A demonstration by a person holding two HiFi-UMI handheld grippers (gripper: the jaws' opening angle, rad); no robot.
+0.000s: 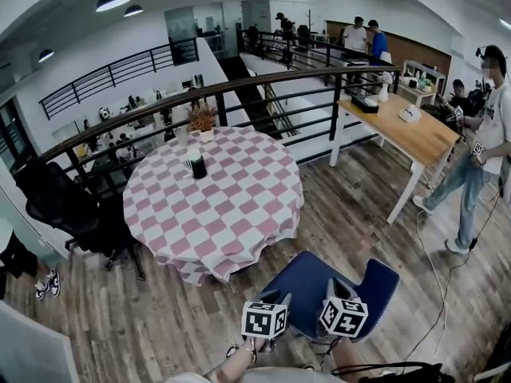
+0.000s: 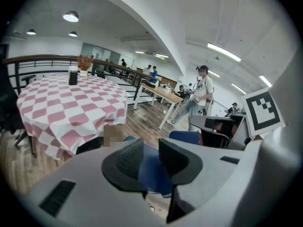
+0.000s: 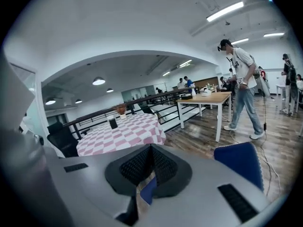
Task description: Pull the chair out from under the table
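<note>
With the left tongs [image 2: 150,150] gaping empty and the right tongs [image 3: 151,150] closed on nothing, the blue chair [image 1: 319,282] is standing unheld beside the checked counter [image 1: 231,206], probably risking a bump back under.

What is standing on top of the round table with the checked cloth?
A dark cup and a small potted plant, both near the far edge. The checked cloth hides whatever lies beneath it.

It is an open-plan office mezzanine. Below the black railing [image 1: 336,106] lie crowded desks [image 1: 132,118]; beside it stand a wooden bench [image 1: 423,138] and a black office chair [image 1: 68,206].
</note>
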